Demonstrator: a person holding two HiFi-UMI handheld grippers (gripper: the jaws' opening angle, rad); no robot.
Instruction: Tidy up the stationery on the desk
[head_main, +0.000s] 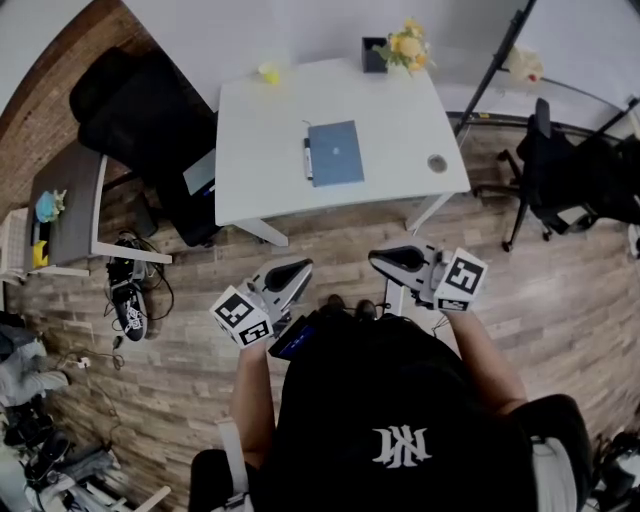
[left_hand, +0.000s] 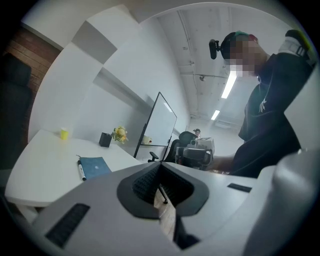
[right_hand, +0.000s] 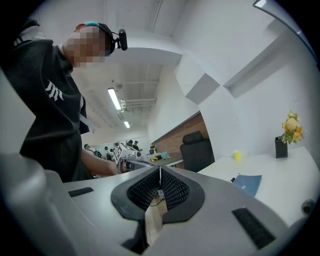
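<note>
**Claws shut and empty, short of the surface**

Left claw (head_main: 298, 268) and right claw (head_main: 380, 259) both have their jaws pressed together on nothing. Both sit well apart from the white surface (head_main: 400, 135) at 12 o'clock. A blue notebook (head_main: 336, 152) lies flat there, with a pen (head_main: 308, 158) just beside its 9 o'clock edge. Arriving unopened could shove the notebook or roll the pen away.

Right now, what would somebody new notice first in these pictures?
First come the two grey grippers with marker cubes, the left gripper and the right gripper, both shut and empty, held side by side short of the desk. Beyond them a flat blue notebook lies on the white rectangular desk, with a dark marker pen along its left edge. Yellow flowers in a black pot sit at the far edge.
</note>
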